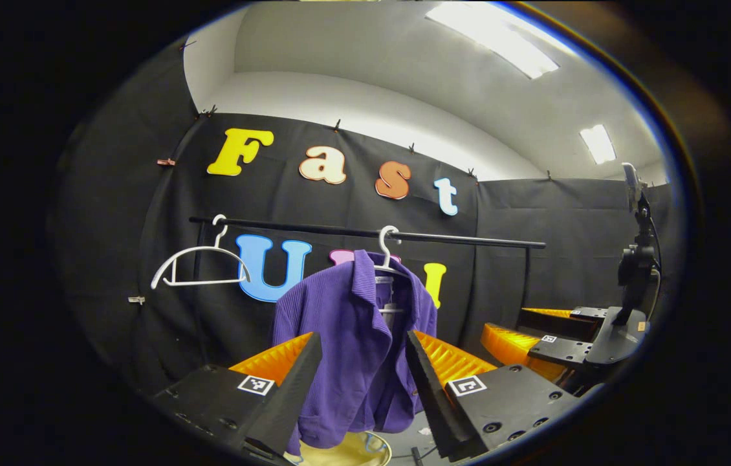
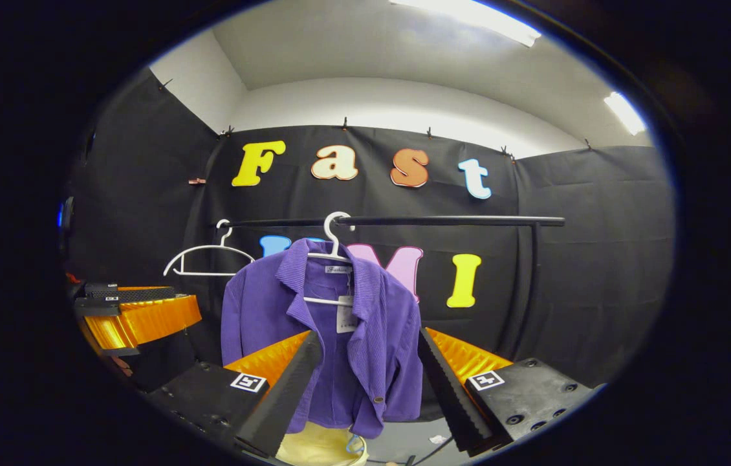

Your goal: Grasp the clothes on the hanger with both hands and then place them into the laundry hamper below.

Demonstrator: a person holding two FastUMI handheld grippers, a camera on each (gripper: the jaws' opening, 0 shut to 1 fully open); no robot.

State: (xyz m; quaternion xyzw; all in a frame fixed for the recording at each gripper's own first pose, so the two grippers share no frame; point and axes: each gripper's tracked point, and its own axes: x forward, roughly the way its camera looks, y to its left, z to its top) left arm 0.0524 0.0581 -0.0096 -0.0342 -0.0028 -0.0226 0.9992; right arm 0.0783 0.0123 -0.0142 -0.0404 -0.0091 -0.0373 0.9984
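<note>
1. Hanging at the middle of both views, the purple jacket [image 1: 352,336] sits on a white hanger [image 1: 388,255] hooked over the black rail [image 1: 365,233]; its hem falls toward the pale yellow hamper [image 1: 352,452] at the bottom edge.
2. You can see a small neck label [image 2: 338,270] and a white paper tag [image 2: 344,318] inside the collar in the right gripper view; the writing on both is too small to read.
3. Your left gripper [image 1: 362,382] has its fingers spread wide, holding nothing, with the jacket showing in the gap between them but apart from them.
4. Your right gripper [image 2: 369,388] is likewise released and bare, framing the jacket's lower front without touching it.
5. Each gripper body carries a square black-and-white marker [image 1: 256,384], which bears a pattern, not words.
6. An empty white hanger [image 1: 200,265] hangs on the rail at middle left of both views, well apart from the jacket.
7. At the right edge of the left gripper view stands a camera stand [image 1: 637,259], behind the other gripper.
</note>
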